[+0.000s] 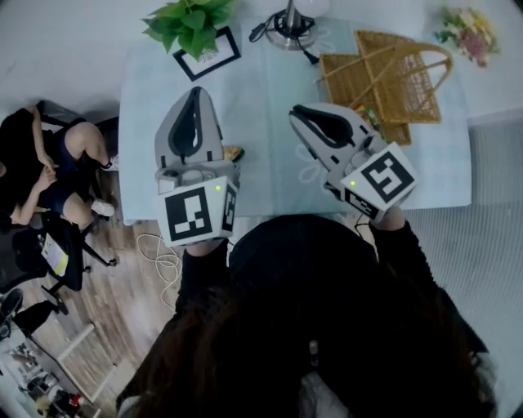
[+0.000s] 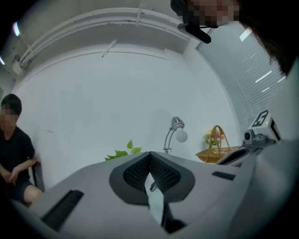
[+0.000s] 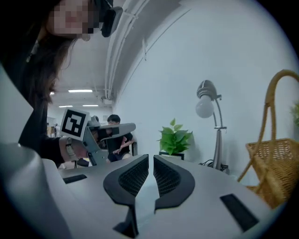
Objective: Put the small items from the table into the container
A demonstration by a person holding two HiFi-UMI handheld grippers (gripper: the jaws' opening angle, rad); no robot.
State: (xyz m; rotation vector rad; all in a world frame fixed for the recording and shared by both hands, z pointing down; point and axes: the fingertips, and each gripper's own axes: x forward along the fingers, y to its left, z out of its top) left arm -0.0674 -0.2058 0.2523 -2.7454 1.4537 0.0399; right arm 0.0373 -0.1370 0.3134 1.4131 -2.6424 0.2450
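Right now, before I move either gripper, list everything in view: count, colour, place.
table: one, pale blue-white, under both grippers
wicker basket: one, tan, far right of the table
potted plant: one, green leaves on a dark base, far left of the table
lamp: one, silver, far edge between plant and basket
flowers: one bunch, pink and yellow, beyond the basket
small item: one, orange-brown, on the table beside the left gripper, mostly hidden
seated person: one, dark clothes, left of the table
cable: white, on the floor
left gripper: grey, fingers together, empty
right gripper: grey, fingers together, empty
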